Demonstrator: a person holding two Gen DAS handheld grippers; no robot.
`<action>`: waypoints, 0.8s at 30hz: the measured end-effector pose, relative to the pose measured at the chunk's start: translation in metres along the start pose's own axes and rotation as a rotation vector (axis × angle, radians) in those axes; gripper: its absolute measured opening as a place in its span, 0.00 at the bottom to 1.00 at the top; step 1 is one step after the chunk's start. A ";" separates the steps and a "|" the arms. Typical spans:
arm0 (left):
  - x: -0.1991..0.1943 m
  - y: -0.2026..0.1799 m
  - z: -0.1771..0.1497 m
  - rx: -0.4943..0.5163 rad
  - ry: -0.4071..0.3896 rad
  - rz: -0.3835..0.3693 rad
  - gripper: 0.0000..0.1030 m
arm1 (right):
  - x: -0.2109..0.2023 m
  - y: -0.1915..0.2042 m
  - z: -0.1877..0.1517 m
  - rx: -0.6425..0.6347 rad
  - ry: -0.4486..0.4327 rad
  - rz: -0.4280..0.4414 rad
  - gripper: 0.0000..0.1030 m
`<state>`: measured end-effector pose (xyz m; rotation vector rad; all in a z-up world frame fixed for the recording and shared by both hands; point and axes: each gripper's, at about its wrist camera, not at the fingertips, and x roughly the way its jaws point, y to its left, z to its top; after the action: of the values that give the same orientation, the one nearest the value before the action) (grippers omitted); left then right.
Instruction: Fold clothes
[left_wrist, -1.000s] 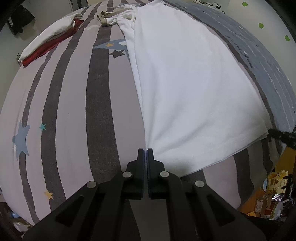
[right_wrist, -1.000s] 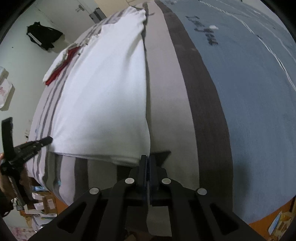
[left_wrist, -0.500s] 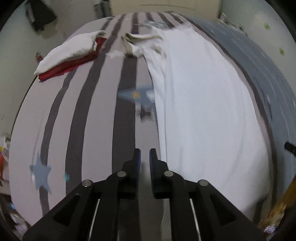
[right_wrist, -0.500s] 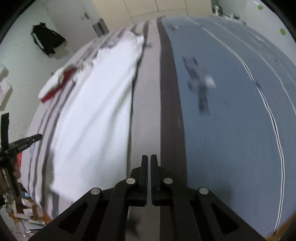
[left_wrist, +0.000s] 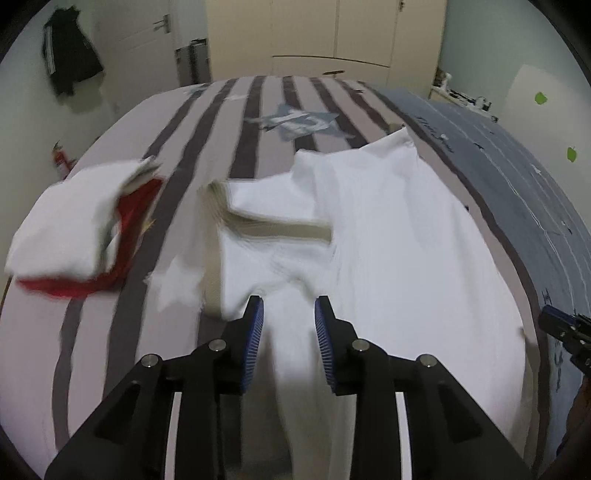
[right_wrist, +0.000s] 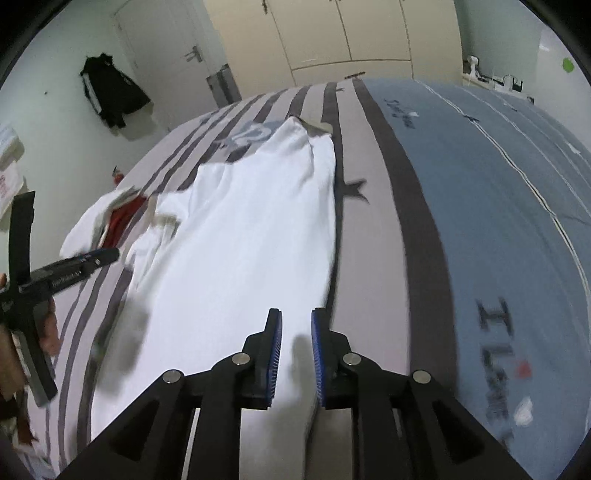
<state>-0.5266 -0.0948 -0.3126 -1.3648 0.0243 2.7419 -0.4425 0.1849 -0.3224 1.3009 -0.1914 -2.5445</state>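
Here, a white garment (left_wrist: 388, 240) lies on the striped bed (left_wrist: 92, 332).

White garment (left_wrist: 388, 251) folded over on the striped bed cover (left_wrist: 92, 332)

The white garment lies long on the bed, flat in its lower part and wrinkled at the far end, where a beige band (left_wrist: 273, 225) shows; its right edge runs along a dark stripe beside the blue part. To its left, apart from it, a small pile rests: a white folded piece (left_wrist: 62, 221) on a red one (left_wrist: 122, 251)
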 end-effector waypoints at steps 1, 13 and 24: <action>0.005 -0.003 0.007 0.010 -0.006 -0.013 0.26 | 0.010 0.003 0.008 0.007 -0.003 -0.003 0.17; 0.071 -0.024 0.030 0.067 0.050 0.050 0.25 | 0.077 0.007 0.070 0.013 -0.022 0.009 0.32; 0.038 0.076 0.002 -0.214 0.052 0.057 0.08 | 0.098 0.017 0.082 -0.029 0.026 0.047 0.32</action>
<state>-0.5573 -0.1676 -0.3433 -1.5077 -0.2378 2.8243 -0.5608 0.1382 -0.3462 1.3024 -0.1773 -2.4814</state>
